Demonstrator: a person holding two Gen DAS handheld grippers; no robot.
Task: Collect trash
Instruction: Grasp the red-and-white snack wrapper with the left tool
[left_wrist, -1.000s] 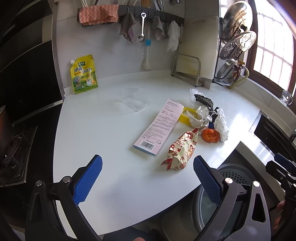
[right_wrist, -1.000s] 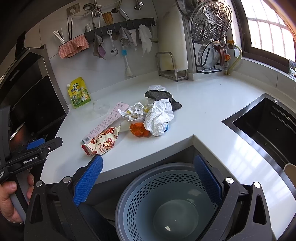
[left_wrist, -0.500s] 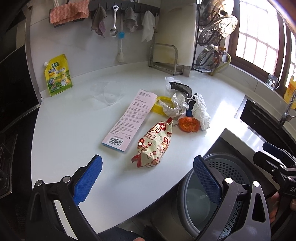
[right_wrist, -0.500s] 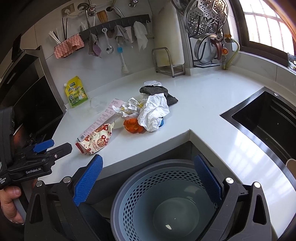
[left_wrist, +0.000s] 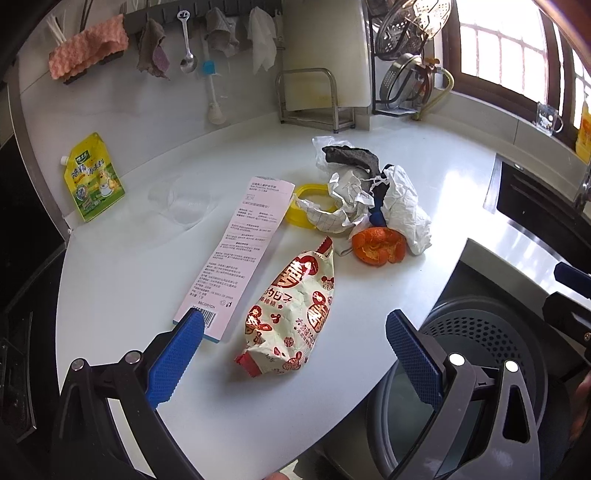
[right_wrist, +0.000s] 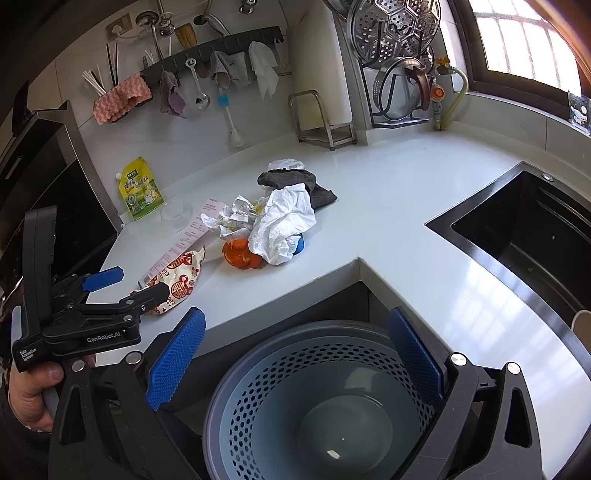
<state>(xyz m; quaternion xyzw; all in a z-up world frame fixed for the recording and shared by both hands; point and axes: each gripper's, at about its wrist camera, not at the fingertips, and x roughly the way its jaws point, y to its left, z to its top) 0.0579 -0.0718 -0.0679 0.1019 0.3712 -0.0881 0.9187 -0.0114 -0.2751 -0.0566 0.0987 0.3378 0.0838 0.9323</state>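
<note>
Trash (left_wrist: 369, 206) lies heaped on white counter (left_wrist: 129, 280), crumpled, mixed

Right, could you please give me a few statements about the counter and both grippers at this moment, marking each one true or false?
1. The left gripper is open, with the snack bag lying between its fingers, ungripped. True.
2. The orange peel is already in the grey bin. False: it lies on the counter beside the crumpled white paper.
3. The right gripper holds the pink leaflet. False: it is open and empty above the bin; the leaflet lies flat on the counter.
4. A yellow pouch leans against the back wall. True.
5. The bin holds no collected trash. True.
</note>
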